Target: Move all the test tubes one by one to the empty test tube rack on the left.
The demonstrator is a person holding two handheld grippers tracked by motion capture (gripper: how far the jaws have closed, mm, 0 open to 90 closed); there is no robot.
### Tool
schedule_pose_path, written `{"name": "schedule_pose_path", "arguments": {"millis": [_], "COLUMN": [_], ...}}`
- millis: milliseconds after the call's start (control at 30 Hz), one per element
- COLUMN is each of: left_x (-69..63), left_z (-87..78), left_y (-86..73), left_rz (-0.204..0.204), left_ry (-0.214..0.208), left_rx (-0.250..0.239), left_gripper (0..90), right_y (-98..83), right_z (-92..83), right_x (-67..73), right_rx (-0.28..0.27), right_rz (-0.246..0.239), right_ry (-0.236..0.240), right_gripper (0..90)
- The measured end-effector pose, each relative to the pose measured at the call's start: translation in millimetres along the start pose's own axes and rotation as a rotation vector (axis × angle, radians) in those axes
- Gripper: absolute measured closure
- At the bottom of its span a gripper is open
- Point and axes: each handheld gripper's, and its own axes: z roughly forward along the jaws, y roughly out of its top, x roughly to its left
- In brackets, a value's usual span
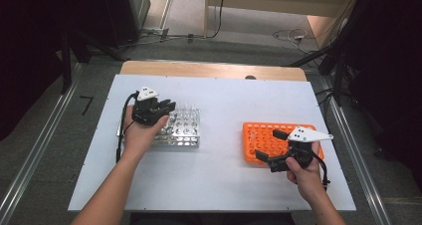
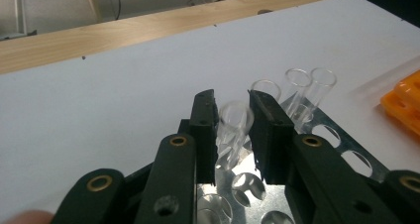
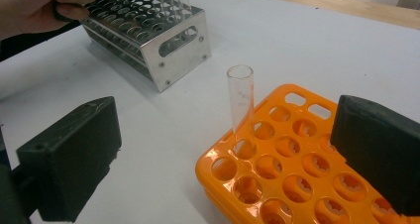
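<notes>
A clear glass test tube (image 2: pixel 235 122) stands blurred between the pads of my left gripper (image 2: pixel 233 100), over the holes of the metal rack (image 2: pixel 341 144). The pads flank it closely without clearly pressing, so the jaws are open. From above, my left gripper (image 1: pixel 166 107) sits over the left end of the metal rack (image 1: pixel 181 135). My right gripper (image 1: pixel 268 145) is wide open beside the orange rack (image 1: pixel 254 135), with nothing between its jaws. In the right gripper view, one test tube (image 3: pixel 241 100) stands upright in a corner hole of the orange rack (image 3: pixel 297 184) ahead of my right gripper (image 3: pixel 230 120).
Several more glass tubes (image 2: pixel 309 87) stand at the far end of the metal rack (image 3: pixel 173 45). Both racks rest on a white board (image 1: pixel 219 175) on a wooden table. A corner of the orange rack (image 2: pixel 403 102) lies to the right of the metal one.
</notes>
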Motion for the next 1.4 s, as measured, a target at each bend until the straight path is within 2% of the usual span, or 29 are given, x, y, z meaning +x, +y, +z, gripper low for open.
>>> {"name": "schedule_pose_path", "arguments": {"millis": [200,467,667,833,1133,1333,1400], "left_x": [-1.5,-7.3,-17.8,-26.7,-44.8,-58.6,-63.2], "left_z": [-8.1,-24.8,-36.3,-45.3,-61.6,-70.4,-72.2], "left_y": [0.4,-1.9,-5.4,-10.9,-21.2,-28.0,-30.4], "left_rz": [-0.028,-0.034,-0.005,0.003,0.029,0.048,0.050], "left_ry": [-0.033,-0.088,-0.107,-0.153,-0.195,-0.228,-0.238], "left_rx": [-0.041,-0.106,-0.127,-0.147,-0.170,-0.178,-0.178], "left_gripper": [54.2,36.0,22.3,11.6,0.4,0.0,0.0], "right_y": [0.1,0.0,-0.2,-0.8,-3.7,-7.0,-8.4], "right_z": [1.1,2.2,5.4,9.0,16.7,23.9,27.1], "right_x": [-0.2,-0.3,-0.2,-0.5,-3.3,-6.4,-7.8], "right_rx": [0.000,0.008,0.012,0.016,0.031,0.050,0.059], "right_rz": [-0.001,-0.001,-0.001,0.001,0.011,0.020,0.033], "right_ry": [0.001,0.005,0.005,0.012,0.010,0.002,-0.003], "right_gripper": [0.0,0.0,0.0,1.1,5.3,13.3,18.5]}}
